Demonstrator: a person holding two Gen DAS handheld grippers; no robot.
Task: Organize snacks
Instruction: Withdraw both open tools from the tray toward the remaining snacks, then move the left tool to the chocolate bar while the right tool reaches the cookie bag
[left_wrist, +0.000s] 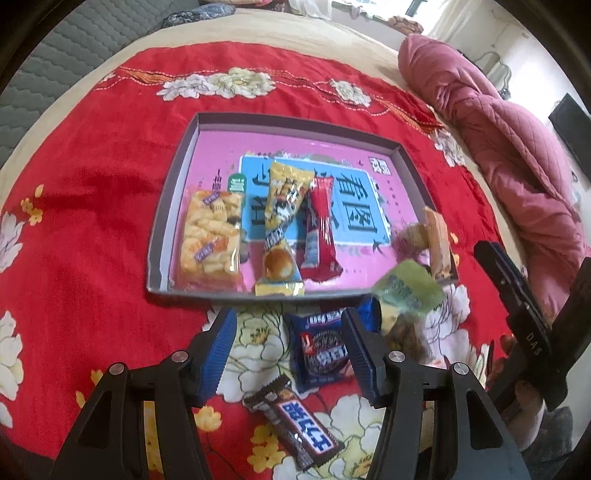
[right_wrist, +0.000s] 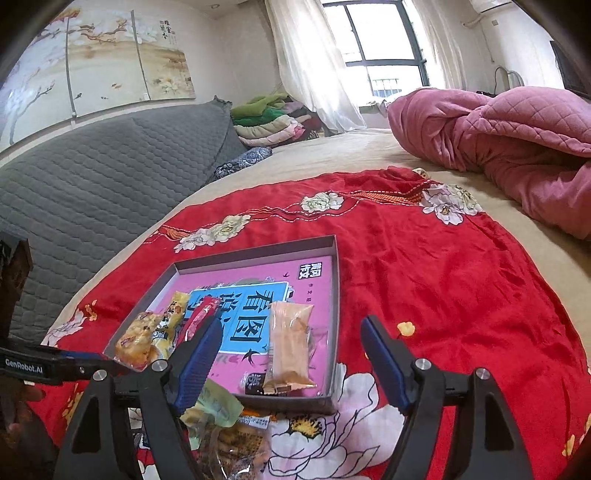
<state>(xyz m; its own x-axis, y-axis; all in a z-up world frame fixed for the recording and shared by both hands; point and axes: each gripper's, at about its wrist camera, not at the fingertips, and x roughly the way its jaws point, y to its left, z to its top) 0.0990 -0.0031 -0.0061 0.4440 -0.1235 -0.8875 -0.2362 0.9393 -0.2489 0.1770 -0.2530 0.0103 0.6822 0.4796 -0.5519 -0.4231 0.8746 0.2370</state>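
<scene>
Window (right_wrist: 384, 55), curtains and wall painting (right_wrist: 92, 55) are recorded by the right wrist view only; the blue cookie packet (left_wrist: 321, 350) and brown chocolate bar (left_wrist: 295, 428) are recorded by the left wrist view only. A shallow grey-walled tray (left_wrist: 157, 221) is seen on the red floral cloth (left_wrist: 92, 184). Within it are laid a yellow cracker pack (left_wrist: 210, 240), a yellow bun packet (left_wrist: 282, 229) and a red bar (left_wrist: 321, 229). An orange wafer pack (right_wrist: 290, 350) is laid near its right wall. The left gripper (left_wrist: 290, 347) is held wide open, empty, with the cookie packet lying between its fingers. The right gripper (right_wrist: 291, 358) is held wide open, empty, above the tray's near edge; a green-topped packet (right_wrist: 218, 410) lies beneath its left finger.
</scene>
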